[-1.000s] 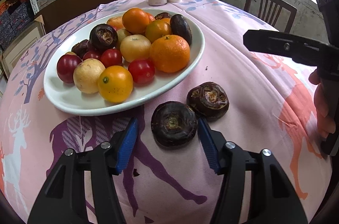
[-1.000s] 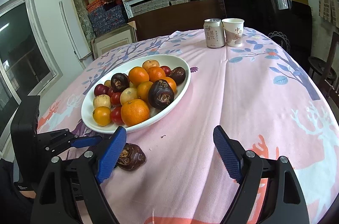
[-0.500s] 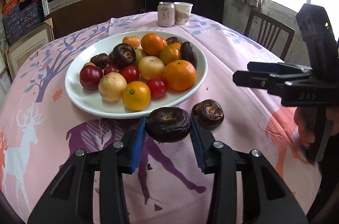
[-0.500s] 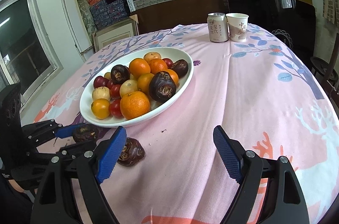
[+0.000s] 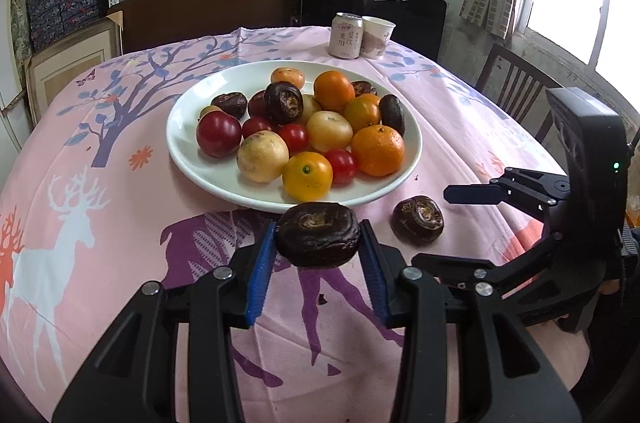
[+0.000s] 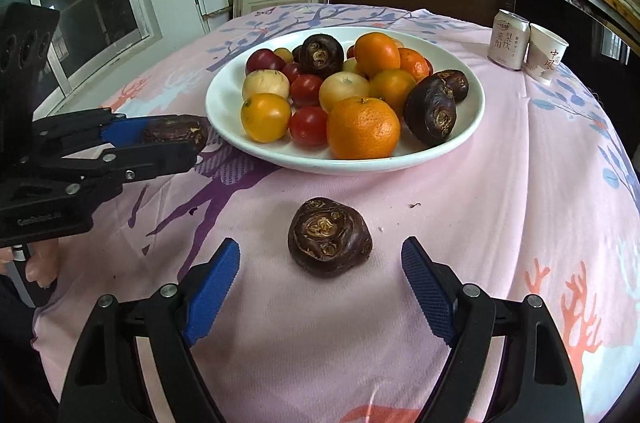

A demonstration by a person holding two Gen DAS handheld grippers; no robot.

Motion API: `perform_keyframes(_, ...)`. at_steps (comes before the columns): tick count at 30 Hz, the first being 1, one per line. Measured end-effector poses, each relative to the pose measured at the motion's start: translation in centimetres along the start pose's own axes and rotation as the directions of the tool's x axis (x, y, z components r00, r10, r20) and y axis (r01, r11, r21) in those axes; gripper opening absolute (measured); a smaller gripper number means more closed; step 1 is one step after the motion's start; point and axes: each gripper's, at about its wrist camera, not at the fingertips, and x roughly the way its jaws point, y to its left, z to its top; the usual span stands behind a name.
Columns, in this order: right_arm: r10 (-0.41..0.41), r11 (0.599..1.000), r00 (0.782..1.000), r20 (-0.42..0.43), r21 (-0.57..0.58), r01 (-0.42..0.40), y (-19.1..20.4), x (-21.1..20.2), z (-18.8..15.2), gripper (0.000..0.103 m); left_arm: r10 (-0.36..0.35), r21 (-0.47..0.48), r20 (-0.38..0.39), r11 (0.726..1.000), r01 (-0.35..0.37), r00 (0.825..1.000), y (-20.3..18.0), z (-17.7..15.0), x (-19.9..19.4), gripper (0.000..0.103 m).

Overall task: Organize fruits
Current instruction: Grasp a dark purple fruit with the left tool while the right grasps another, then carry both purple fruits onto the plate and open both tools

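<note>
Two Chinese-lettered drinks: can (image 5: 345, 35), cup (image 5: 377, 37)

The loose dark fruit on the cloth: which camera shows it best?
The right wrist view. The loose dark fruit lies centred, whole and close, just ahead of the open right gripper. The left wrist view shows it smaller, off to the right.
</note>
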Motion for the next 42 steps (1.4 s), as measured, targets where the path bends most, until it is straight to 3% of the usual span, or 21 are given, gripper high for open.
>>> perform_keyframes(6, -0.022, 0.999, 0.999, -0.045, 0.035, 0.024, 0.0, 1.6, 0.9, 0.070, 0.009, 0.000, -0.017, 1.000, -0.009, 1.000, -0.1, -0.2, 0.2, 0.040)
perform_keyframes(7, -0.027, 0.999, 0.999, -0.041, 0.030, 0.028, 0.1, 1.5, 0.9, 0.058, 0.010, 0.000, -0.020, 1.000, -0.010, 1.000, -0.1, -0.2, 0.3, 0.040)
perform_keyframes(9, -0.032, 0.999, 0.999, -0.034, 0.027, 0.033, 0.2, 1.4, 0.7, 0.046, 0.014, 0.003, -0.029, 1.000, -0.014, 0.999, -0.1, -0.2, 0.5, 0.040)
perform_keyframes(20, 0.017, 0.999, 1.000, -0.012, 0.039, -0.016, 0.0, 0.8, 0.2, 0.045, 0.023, 0.015, -0.050, 1.000, -0.022, 0.998, -0.3, -0.3, 1.3, 0.040)
perform_keyframes(42, 0.027, 0.998, 0.999, 0.032, 0.052, -0.028, -0.5, -0.4, -0.1, 0.045, 0.028, 0.024, -0.056, 0.999, -0.027, 0.998, -0.4, -0.6, 1.6, 0.040)
